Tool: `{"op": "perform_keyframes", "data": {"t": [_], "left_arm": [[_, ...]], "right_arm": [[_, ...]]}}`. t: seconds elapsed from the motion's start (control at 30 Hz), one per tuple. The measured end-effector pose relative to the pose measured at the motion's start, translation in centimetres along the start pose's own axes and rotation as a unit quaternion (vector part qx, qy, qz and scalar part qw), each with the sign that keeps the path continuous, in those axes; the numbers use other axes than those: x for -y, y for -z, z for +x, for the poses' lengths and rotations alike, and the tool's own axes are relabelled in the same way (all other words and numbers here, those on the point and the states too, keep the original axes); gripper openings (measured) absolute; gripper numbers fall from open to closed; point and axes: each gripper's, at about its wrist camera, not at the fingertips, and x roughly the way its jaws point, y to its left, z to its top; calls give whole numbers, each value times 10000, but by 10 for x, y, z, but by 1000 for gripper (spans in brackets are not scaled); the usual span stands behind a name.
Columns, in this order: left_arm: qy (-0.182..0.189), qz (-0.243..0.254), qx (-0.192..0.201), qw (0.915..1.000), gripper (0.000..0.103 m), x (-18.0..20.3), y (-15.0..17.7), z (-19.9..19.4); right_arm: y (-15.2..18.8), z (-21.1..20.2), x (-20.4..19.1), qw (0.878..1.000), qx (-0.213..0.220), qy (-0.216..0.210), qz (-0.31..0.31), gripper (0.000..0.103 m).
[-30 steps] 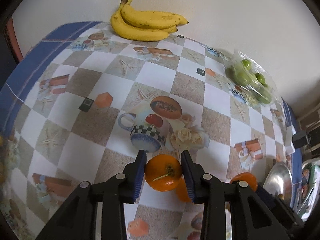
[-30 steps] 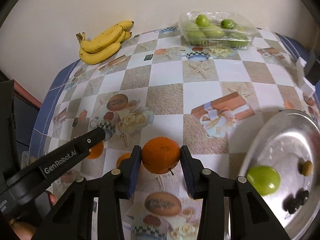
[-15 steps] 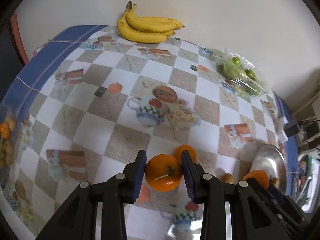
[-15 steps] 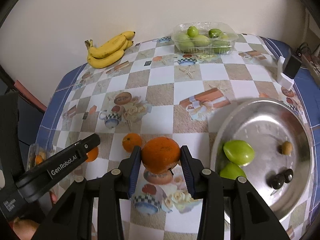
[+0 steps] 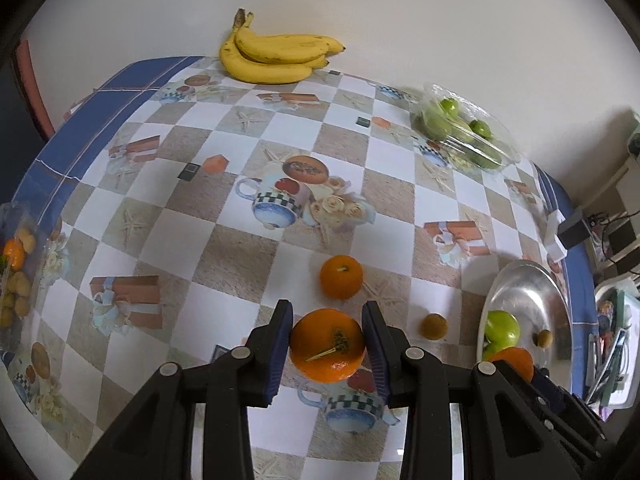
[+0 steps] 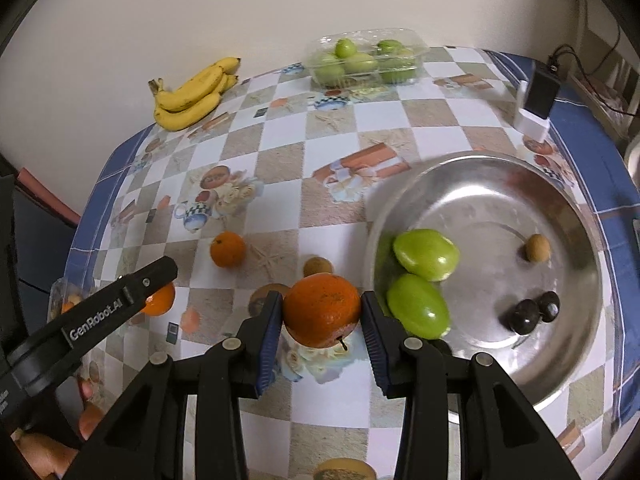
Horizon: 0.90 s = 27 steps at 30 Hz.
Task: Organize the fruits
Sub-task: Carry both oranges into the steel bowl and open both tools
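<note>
My left gripper (image 5: 327,346) is shut on an orange (image 5: 327,345) and holds it above the tablecloth. My right gripper (image 6: 322,312) is shut on another orange (image 6: 322,310), held just left of the silver plate (image 6: 500,184). The plate holds two green fruits (image 6: 426,254), a small brown fruit (image 6: 537,248) and two dark fruits (image 6: 532,312). A third orange (image 5: 341,277) lies loose on the cloth, also in the right wrist view (image 6: 227,248). A small brown fruit (image 5: 434,326) lies near it.
A banana bunch (image 5: 276,58) lies at the far edge by the wall. A clear tub of green fruits (image 6: 366,60) stands at the back. A black and white charger (image 6: 538,94) sits at the right edge. A bag of small fruits (image 5: 16,276) lies at the left edge.
Both grippers have risen and pulled back with their oranges. The right gripper has moved closer to the silver plate, which now shows in full.
</note>
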Motion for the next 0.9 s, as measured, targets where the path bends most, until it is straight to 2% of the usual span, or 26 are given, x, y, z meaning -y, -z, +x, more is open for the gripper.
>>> {"op": "perform_keyframes", "data": {"t": [0.33,0.9], "left_arm": [[95,402,-12,9991,38,43,10,1],[667,1315,-191,9889,38,128,36,5]], "right_arm": [[-5,-5,43,9988,20,368,324,41],[-5,-20,134,9889,97,726,1291,41]]}}
